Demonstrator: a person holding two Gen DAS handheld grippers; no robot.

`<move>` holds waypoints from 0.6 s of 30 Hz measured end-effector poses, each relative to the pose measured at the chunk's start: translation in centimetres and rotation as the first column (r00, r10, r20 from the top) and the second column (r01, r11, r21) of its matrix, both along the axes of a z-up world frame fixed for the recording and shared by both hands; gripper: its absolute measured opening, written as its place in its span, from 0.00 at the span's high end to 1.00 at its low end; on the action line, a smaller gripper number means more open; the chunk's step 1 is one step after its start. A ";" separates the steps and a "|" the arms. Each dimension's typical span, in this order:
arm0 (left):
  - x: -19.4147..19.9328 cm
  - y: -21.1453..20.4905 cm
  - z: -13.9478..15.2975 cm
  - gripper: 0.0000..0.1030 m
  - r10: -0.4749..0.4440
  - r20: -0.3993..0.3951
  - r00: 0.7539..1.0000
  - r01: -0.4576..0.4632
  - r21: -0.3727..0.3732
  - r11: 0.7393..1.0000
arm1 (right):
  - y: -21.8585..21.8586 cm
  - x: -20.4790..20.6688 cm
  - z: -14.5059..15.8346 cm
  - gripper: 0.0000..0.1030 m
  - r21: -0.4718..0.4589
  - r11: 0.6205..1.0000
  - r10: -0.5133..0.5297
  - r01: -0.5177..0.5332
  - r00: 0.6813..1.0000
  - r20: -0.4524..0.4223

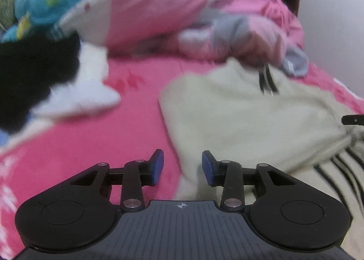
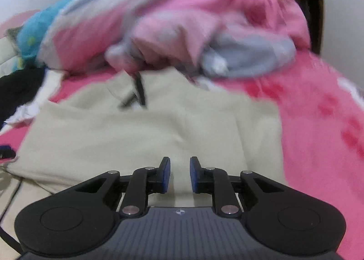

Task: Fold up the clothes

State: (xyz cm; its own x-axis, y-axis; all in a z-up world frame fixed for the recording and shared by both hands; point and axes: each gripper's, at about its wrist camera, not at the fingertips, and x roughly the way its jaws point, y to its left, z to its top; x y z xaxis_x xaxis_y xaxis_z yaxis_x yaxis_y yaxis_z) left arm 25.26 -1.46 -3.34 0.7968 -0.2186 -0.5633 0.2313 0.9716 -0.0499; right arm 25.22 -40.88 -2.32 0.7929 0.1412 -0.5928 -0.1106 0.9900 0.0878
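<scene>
Folding looks partly done as a beige garment [image 2: 145, 132] lies doubled on the pink bedspread [image 1: 95, 141], both left gripper [image 1: 182, 166] and right gripper [image 2: 180, 174] empty, jaws apart, with unfolded clothes [image 2: 182, 39] heaped behind.

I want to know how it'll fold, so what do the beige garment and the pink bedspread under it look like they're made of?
Beige garment: looks like thick matte knit, maybe sweatshirt fleece; soft rounded creases and black drawcords suggest it. Pink bedspread: seems plush and fuzzy, no sheen, with a darker printed pattern. Blur leaves both uncertain.
</scene>
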 end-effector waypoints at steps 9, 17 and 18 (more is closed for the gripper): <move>9.7 -2.9 0.0 0.64 -0.011 -0.013 1.000 0.011 -0.032 0.999 | 2.3 7.2 -1.2 0.81 -0.024 0.999 0.035 -0.035 0.999 -0.022; 12.0 -1.5 -3.8 0.59 0.009 -0.058 0.998 -0.016 -0.105 0.994 | 0.5 7.6 -5.3 0.83 0.027 1.000 0.002 -0.002 1.000 -0.028; 12.0 -1.3 -3.8 0.59 0.009 -0.059 0.998 -0.016 -0.117 0.993 | 0.6 7.6 -5.3 0.82 0.020 1.000 0.002 -0.002 1.000 -0.027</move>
State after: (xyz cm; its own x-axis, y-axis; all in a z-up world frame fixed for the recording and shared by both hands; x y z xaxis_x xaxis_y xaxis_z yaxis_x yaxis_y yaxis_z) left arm 37.25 -2.78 -7.18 0.7666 -0.2760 -0.5798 0.2126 0.9611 -0.1765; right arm 32.78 -40.25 -7.61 0.7763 0.1545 -0.6111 -0.1097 0.9878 0.1104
